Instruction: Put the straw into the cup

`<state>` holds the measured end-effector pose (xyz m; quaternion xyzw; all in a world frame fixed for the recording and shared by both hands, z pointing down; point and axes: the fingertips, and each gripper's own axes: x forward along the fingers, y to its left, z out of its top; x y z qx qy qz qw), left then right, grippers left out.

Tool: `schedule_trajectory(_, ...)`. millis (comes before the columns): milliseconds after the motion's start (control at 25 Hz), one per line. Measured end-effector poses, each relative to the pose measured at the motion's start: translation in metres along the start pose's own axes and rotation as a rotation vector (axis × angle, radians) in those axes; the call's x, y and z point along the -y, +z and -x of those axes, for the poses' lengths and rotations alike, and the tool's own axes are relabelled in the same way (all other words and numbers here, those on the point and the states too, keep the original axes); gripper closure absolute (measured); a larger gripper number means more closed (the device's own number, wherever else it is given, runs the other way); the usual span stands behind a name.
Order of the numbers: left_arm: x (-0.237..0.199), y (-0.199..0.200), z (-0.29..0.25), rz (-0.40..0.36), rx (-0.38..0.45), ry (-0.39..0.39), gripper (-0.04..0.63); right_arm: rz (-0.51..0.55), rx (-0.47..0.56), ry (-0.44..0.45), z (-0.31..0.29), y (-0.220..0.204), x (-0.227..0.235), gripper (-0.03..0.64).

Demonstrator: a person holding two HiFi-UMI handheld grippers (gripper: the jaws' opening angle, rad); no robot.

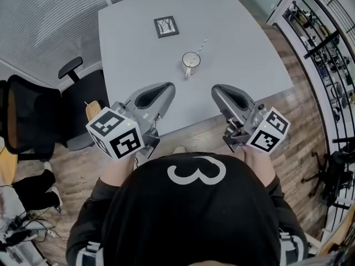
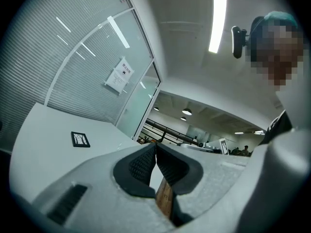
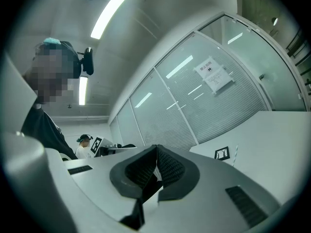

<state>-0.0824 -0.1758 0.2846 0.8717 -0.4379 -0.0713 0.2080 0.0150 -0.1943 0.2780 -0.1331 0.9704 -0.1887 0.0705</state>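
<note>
The left claw [image 2: 155, 148] and right claw [image 3: 156, 150] are closed tight, holding nothing, off the table's [image 1: 133, 43] near edge; the straw [image 1: 202, 44] leans in the cup [image 1: 191, 63].

On the grey rectangular table [image 1: 138, 54], the white round metal cup [image 1: 191, 63] stands ahead of and between the jaws of the left gripper [image 1: 165, 88] and right gripper [image 1: 218, 91]. The thin striped straw [image 1: 203, 44] stands in it, leaning away rightward. The small black-framed picture [image 1: 166, 26] lies farther beyond, left of the cup.

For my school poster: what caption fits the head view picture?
Left gripper and right gripper shut and empty; straw already in the cup on the table.
</note>
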Motion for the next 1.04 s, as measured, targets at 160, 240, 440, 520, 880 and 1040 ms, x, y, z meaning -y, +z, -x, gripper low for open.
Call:
schedule_trajectory(160,0.031,0.005,0.003,-0.021,0.02,0.01,0.577,0.019,-0.009,0.023,0.019,0.009,-0.017,0.601)
schedule_trajectory(240,0.045,0.006,0.007,-0.03,0.028,0.018,0.577,0.024,-0.006,0.031,0.03,0.014,-0.026,0.601)
schedule_trajectory(440,0.094,0.007,0.01,-0.066,0.044,0.04,0.577,0.047,0.019,0.045,0.073,0.036,-0.048,0.601)
schedule_trajectory(520,0.114,0.003,0.009,-0.084,0.047,0.045,0.577,0.056,0.032,0.054,0.092,0.04,-0.056,0.601)
schedule_trajectory(880,0.171,0.001,0.039,-0.2,0.068,0.069,0.577,0.098,0.065,0.088,0.123,0.046,-0.102,0.601)
schedule_trajectory(1040,0.188,0.001,0.049,-0.189,0.076,0.077,0.577,0.105,0.07,0.092,0.136,0.051,-0.12,0.601)
